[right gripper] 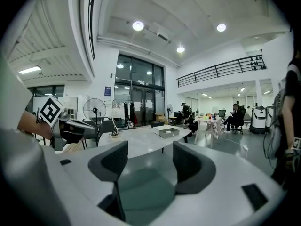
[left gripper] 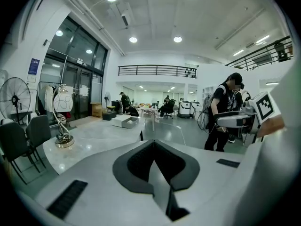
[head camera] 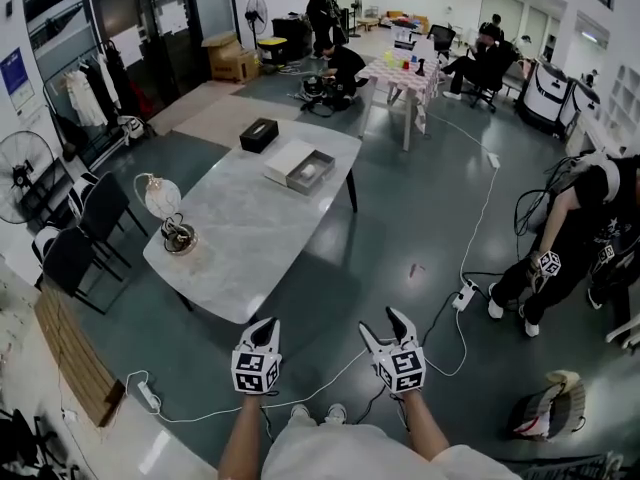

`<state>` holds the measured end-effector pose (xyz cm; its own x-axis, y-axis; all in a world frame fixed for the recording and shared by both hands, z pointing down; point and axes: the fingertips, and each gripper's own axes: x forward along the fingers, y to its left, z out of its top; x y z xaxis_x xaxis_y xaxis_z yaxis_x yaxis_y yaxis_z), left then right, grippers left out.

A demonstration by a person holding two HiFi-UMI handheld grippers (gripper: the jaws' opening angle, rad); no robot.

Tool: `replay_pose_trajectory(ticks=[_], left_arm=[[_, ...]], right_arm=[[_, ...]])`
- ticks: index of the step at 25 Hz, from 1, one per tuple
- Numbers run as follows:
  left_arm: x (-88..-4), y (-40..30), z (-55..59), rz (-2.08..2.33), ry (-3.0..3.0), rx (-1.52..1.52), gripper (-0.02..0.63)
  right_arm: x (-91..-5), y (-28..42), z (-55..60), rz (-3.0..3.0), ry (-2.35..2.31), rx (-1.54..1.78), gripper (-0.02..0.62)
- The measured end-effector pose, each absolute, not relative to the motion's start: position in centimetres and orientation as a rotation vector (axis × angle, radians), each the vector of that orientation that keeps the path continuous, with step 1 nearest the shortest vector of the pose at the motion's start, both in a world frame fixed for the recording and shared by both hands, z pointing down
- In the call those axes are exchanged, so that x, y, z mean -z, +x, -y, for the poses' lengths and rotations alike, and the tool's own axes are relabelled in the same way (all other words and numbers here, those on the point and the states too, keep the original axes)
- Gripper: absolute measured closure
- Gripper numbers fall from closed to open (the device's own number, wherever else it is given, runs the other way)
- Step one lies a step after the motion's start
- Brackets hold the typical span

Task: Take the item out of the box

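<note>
while the person stands on the grey floor (head camera: 400,218) just short of the tabletop's (head camera: 250,233) near end, both claws are held low in front of the body, well apart from everything on it. the left claw (head camera: 263,329) is clenched: in the left gripper view its two dark pads meet along a single seam with nothing between them (left gripper: 154,143). the right claw (head camera: 385,326) is released, its jaws standing wide apart in the right gripper view (right gripper: 149,161), and only floor and the tabletop show through the gap.

the box (head camera: 325,161) sits open near the far right corner of the pale marble tabletop, a shallow grey tray with a small pale item (head camera: 308,172) lying inside; what the item is cannot be made out. a white lid (head camera: 284,160) lies flat, touching the box's left side. just beyond them, at the far edge, stands a black box (head camera: 259,135). at the near left end stands a lamp (head camera: 163,200) with a round pale globe on a curved stem and a round metal base.

dark chairs (head camera: 88,230) stand left of the tabletop, and a white cable (head camera: 462,268) runs over the floor on the right.
</note>
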<state>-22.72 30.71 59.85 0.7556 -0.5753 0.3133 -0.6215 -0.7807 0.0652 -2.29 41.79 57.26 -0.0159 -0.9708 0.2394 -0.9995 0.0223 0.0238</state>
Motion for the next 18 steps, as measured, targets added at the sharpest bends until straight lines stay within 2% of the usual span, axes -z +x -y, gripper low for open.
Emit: replay_pose_trajectory(ticks=[18], left_arm=[[-61.5, -17.1, -26.3, 0.913, 2.791, -0.438, 0.591]], right_arm=[[-58.9, 2.0, -37.6, 2.080, 2.052, -0.240, 0.313]])
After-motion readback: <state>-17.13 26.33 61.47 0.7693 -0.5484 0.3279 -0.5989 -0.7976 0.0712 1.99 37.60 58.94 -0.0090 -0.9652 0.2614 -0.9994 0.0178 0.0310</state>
